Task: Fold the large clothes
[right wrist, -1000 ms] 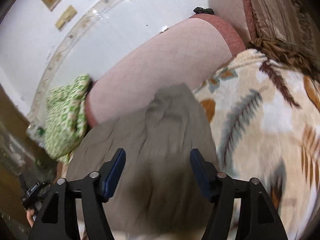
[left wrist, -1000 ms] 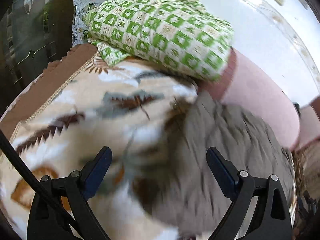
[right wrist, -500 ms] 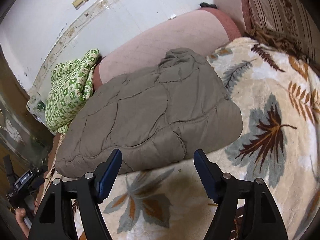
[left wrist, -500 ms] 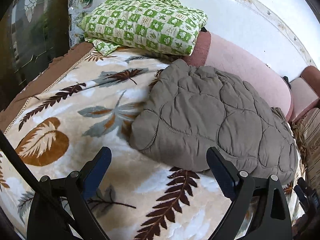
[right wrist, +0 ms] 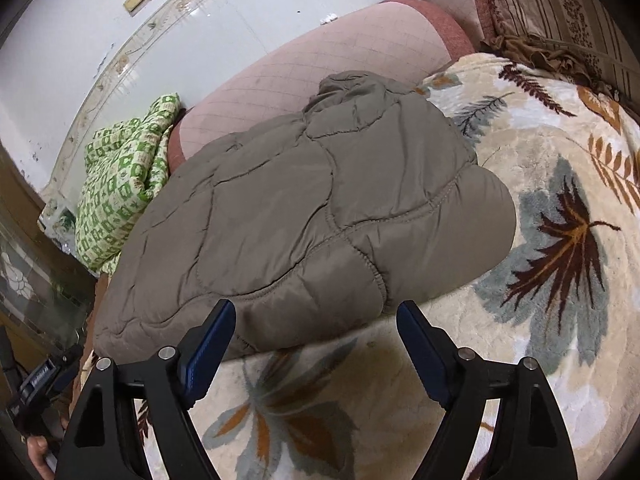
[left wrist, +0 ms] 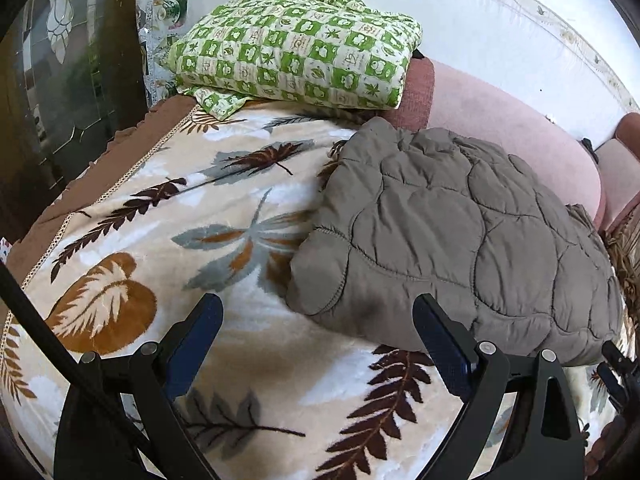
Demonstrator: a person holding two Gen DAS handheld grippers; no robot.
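A grey-brown quilted jacket (left wrist: 452, 236) lies folded into a compact bundle on a cream leaf-patterned blanket (left wrist: 168, 240), its far edge against a pink bolster (left wrist: 512, 136). It also shows in the right wrist view (right wrist: 296, 208). My left gripper (left wrist: 318, 324) is open and empty, just short of the bundle's near left corner. My right gripper (right wrist: 316, 328) is open and empty, hovering at the bundle's near edge. Neither gripper touches the jacket.
A folded green-and-white checked quilt (left wrist: 300, 44) sits at the far left end of the sofa, also visible in the right wrist view (right wrist: 120, 184). A dark cabinet (left wrist: 60, 80) stands left. A striped cushion (right wrist: 560, 8) lies far right. White tiled wall (right wrist: 160, 32) behind.
Both grippers have pulled back from close over the jacket, which now lies released and folded on the blanket. In the last half second they moved in slightly closer again.
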